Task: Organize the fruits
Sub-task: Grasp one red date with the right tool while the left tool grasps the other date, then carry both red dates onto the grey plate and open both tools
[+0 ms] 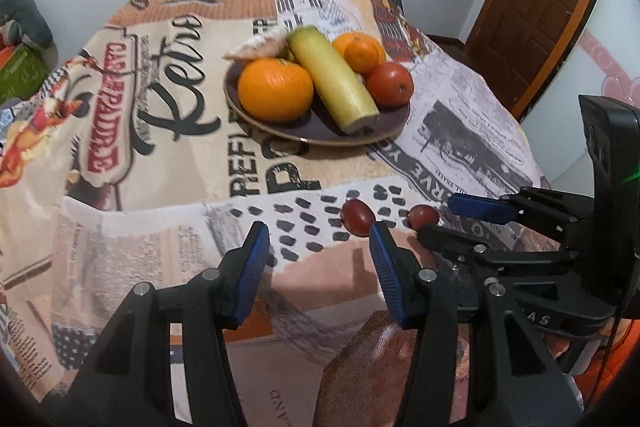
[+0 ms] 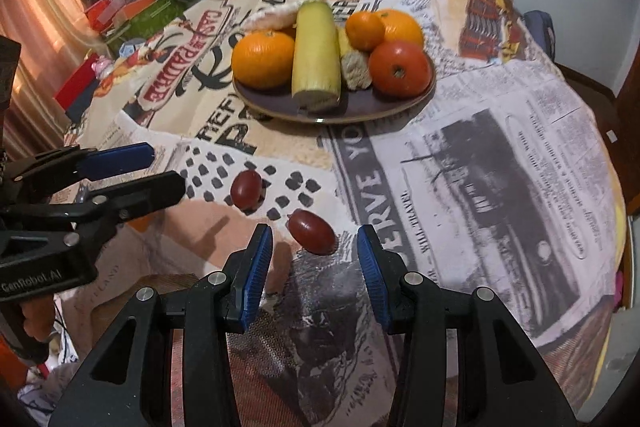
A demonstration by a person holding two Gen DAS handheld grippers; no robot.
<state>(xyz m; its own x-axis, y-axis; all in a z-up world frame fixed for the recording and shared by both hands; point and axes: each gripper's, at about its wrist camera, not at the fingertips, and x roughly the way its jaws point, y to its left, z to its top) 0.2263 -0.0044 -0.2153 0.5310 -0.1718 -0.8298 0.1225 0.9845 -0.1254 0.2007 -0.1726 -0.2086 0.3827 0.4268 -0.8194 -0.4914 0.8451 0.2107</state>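
On a table covered by a newsprint-patterned cloth (image 2: 500, 155), a dark plate (image 2: 360, 107) sits toward 12 o'clock from both grippers, holding a large orange (image 2: 262, 59), a pale green squash (image 2: 316, 55), a red tomato (image 2: 400, 69) and two smaller oranges behind. Two red grapes lie on the cloth near the table's front edge: the left grape (image 2: 246, 189) sits at about 1 o'clock just beyond the left gripper (image 1: 318, 259), whose jaws stand partly apart with nothing between them. The right grape (image 2: 312, 231) lies at 12 o'clock just ahead of the right gripper (image 2: 316, 267), whose blue pads are apart and do not touch it.
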